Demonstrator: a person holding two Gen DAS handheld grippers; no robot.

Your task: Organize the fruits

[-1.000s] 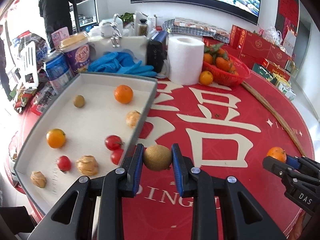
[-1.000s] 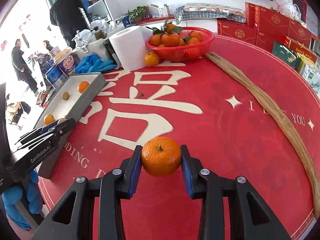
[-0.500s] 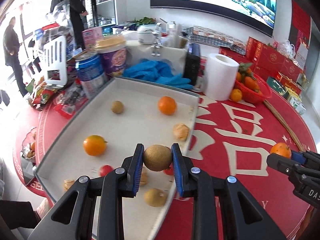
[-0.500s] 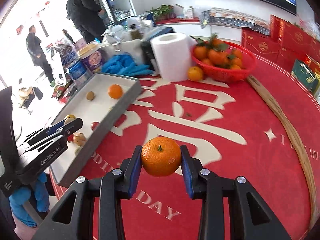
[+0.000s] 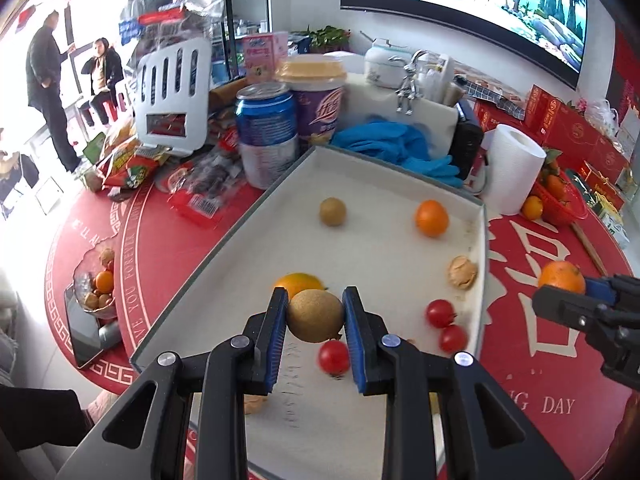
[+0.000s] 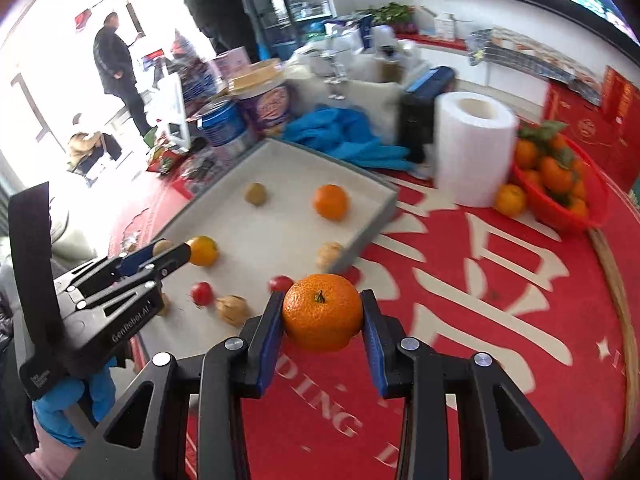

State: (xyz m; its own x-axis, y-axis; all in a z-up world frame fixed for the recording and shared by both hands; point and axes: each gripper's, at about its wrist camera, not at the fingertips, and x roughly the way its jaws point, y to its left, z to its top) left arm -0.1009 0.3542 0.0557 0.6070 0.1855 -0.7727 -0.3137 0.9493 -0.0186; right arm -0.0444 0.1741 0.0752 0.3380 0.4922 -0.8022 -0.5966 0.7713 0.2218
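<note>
My left gripper (image 5: 315, 316) is shut on a brown kiwi (image 5: 316, 315) and hangs over the near part of the grey tray (image 5: 224, 240). In the tray lie another kiwi (image 5: 332, 211), an orange (image 5: 431, 218), a second orange (image 5: 298, 282) partly behind the held kiwi, a walnut (image 5: 462, 272) and three cherry tomatoes (image 5: 439, 313). My right gripper (image 6: 322, 312) is shut on a mandarin (image 6: 322, 312) above the red tablecloth, just right of the tray's near corner (image 6: 344, 258). The right gripper (image 5: 560, 292) also shows at the right edge of the left wrist view.
A paper roll (image 6: 474, 148), blue gloves (image 6: 344, 136), a blue can (image 5: 266, 132) and a purple cup (image 5: 316, 100) stand behind the tray. A red basket of mandarins (image 6: 560, 184) sits at the right, a glass bowl of fruit (image 5: 96, 288) at the left. People stand in the background.
Both grippers have moved left with their fruit. The left one went from above the tablecloth to above the tray; the right one came up to the tray's edge.
</note>
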